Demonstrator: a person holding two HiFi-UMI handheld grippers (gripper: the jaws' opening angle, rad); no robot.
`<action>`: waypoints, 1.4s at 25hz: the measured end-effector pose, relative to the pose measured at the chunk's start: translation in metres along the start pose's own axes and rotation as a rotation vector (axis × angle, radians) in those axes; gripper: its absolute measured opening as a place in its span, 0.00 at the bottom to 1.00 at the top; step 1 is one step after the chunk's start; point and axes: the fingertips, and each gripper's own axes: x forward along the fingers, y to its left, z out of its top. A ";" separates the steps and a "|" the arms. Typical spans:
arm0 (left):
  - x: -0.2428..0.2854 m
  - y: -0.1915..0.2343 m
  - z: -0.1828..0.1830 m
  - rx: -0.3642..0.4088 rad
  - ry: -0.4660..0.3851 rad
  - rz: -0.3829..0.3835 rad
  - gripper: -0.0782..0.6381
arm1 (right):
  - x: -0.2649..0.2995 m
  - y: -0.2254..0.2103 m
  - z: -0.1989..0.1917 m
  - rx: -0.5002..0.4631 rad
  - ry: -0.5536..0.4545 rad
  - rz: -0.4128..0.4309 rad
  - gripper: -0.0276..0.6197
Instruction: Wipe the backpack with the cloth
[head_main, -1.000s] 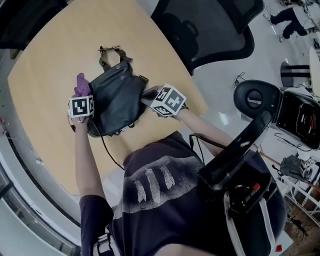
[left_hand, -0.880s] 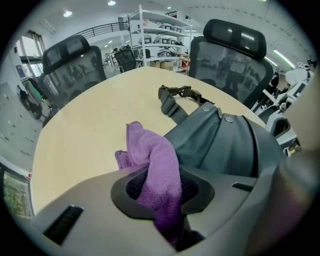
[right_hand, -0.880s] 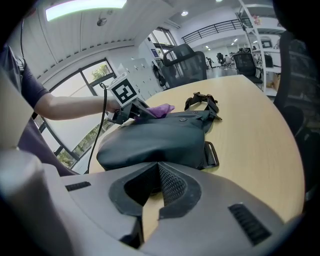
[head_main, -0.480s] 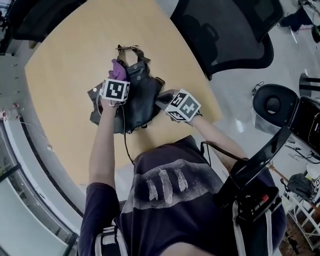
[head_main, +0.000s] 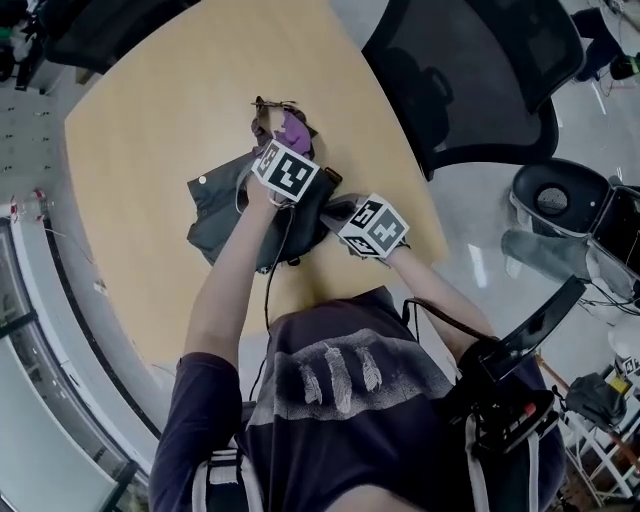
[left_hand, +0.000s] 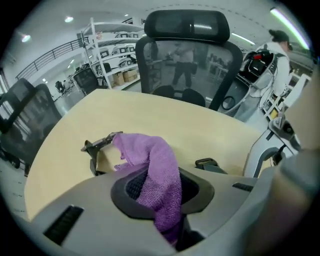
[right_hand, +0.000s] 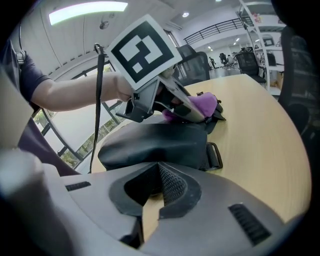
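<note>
Cloth (left_hand: 159, 167) in left claw (head_main: 289, 146), atop backpack (head_main: 225, 215)

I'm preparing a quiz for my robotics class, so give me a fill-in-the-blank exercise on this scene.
1. The left gripper is shut on a ___ fuzzy fabric cloth.
2. The black soft fabric backpack lies on a light wooden ___.
3. Beyond it stands a black mesh-backed office ___.
Missing words: purple; table; chair.

A black backpack (head_main: 215, 215) is laid flat on the light wooden table (head_main: 150, 110). A purple microfibre cloth (left_hand: 162, 170) is bunched over its upper, strap end.
</note>
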 end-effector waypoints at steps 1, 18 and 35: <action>0.000 -0.004 0.003 0.006 -0.010 -0.015 0.23 | 0.000 -0.001 -0.001 -0.003 0.002 0.000 0.05; -0.173 0.111 -0.153 -0.423 -0.177 0.275 0.23 | 0.002 -0.003 0.004 0.044 -0.014 0.004 0.05; -0.105 0.042 -0.157 -0.240 -0.007 0.245 0.23 | 0.002 0.000 0.003 0.023 0.015 -0.073 0.05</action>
